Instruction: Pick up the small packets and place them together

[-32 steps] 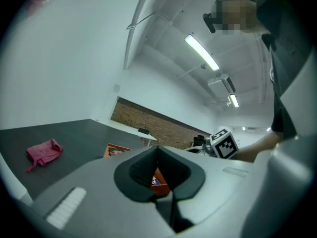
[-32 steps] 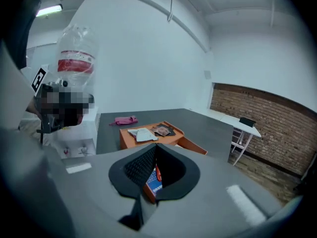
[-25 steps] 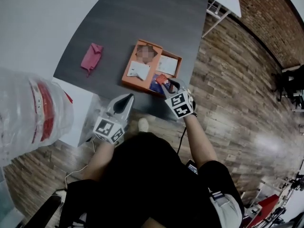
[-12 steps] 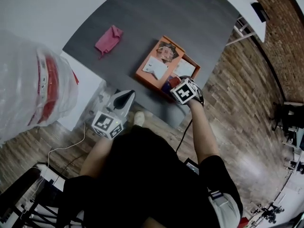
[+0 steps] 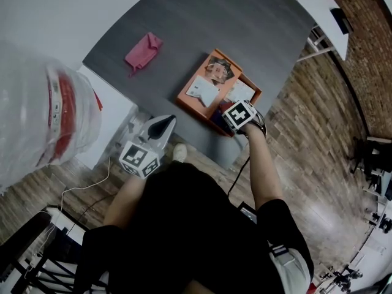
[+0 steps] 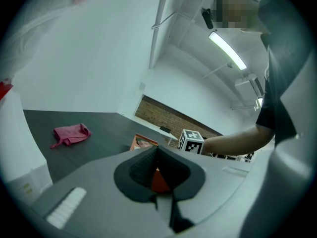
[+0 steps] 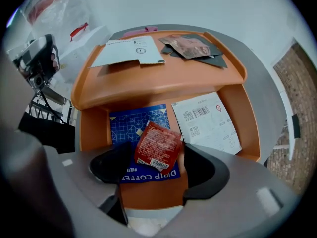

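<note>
right gripper [image 7: 157, 158]: jaws just opened, apart | red packet [image 7: 158, 146]: loose between them, frame centre, atop blue packet [image 7: 132, 120] in tray [image 7: 148, 90] | left gripper [image 6: 157, 155]: jaws together, empty | advice: lift straight, no snagging

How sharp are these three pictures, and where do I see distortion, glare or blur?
Head view: strongly curved at the edges, dim, and the plastic bag at left is blurred. Left gripper view: round fisheye frame, bright glare from the ceiling lamp. Right gripper view: evenly lit, the red packet sharp enough to show its barcode, dark corners.
</note>
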`<state>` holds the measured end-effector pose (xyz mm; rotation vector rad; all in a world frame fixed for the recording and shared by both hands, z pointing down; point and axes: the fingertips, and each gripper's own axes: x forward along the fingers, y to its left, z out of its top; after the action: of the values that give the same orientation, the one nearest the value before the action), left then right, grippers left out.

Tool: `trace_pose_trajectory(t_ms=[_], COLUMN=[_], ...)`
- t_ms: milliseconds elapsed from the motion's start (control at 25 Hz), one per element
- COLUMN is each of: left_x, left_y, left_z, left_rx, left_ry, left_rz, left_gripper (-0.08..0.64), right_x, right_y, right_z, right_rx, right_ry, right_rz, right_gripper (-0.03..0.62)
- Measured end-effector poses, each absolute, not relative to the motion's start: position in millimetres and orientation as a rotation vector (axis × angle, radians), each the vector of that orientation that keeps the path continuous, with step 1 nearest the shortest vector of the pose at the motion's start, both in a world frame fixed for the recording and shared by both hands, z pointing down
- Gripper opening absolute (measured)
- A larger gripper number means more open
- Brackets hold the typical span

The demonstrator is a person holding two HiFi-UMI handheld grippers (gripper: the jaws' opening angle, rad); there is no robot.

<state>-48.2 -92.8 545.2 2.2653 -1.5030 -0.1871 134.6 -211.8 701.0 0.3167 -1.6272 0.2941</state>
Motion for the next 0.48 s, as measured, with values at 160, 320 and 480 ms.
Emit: trace_pose_trajectory(t_ms=[160, 320, 480], left_x=[-44.1, -46.6, -49.6], left_y=[-93.3, -93.9, -94.9], left_z=[546.1, 545.7, 544.4], left_rx=[2.271, 2.279, 2.297], left_ry=[-1.488, -1.484, -1.470], left_rz=[-0.177, -0.158, -0.144], left_gripper=[0.000, 0.000, 0.000], right_x=[147.2, 154.8, 149.7], right_y=[-210.1, -210.1, -199.1], right_z=[706.5, 703.8, 703.8], right_rx=[0.302, 0.317, 0.331], right_ry=[-1.543, -1.530, -1.611], right_rz=[0.286, 0.270, 0.295], right_gripper=[0.322, 0.259, 0.250])
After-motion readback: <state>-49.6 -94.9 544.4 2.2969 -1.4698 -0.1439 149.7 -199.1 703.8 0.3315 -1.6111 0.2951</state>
